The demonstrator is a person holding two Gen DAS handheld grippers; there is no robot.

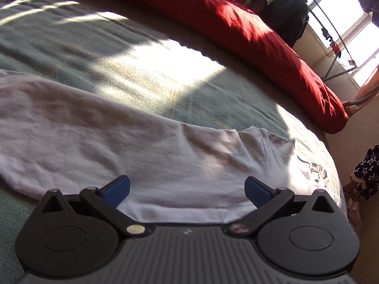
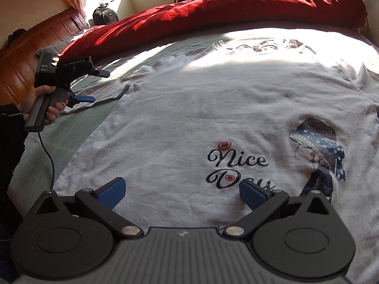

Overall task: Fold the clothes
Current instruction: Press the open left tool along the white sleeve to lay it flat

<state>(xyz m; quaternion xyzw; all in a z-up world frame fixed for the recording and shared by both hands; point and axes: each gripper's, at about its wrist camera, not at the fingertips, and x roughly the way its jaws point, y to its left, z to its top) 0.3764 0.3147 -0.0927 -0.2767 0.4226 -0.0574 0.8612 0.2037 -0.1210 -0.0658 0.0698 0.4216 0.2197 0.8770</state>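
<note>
Both grippers — left gripper (image 1: 187, 189), right gripper (image 2: 182, 190) — hung wide-jawed, empty; the T-shirt's (image 2: 213, 108) sleeve (image 1: 94, 130) probably wanted pinching at its hem.

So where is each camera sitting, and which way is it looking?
Left wrist: on the left tongs, low over a sleeve of the white T-shirt, facing the red duvet; only its own open tongs show.
Right wrist: on the right tongs, over the shirt's print, facing the duvet; a hand holds the left tongs.
Shared: shirt, duvet, green bedspread.
</note>
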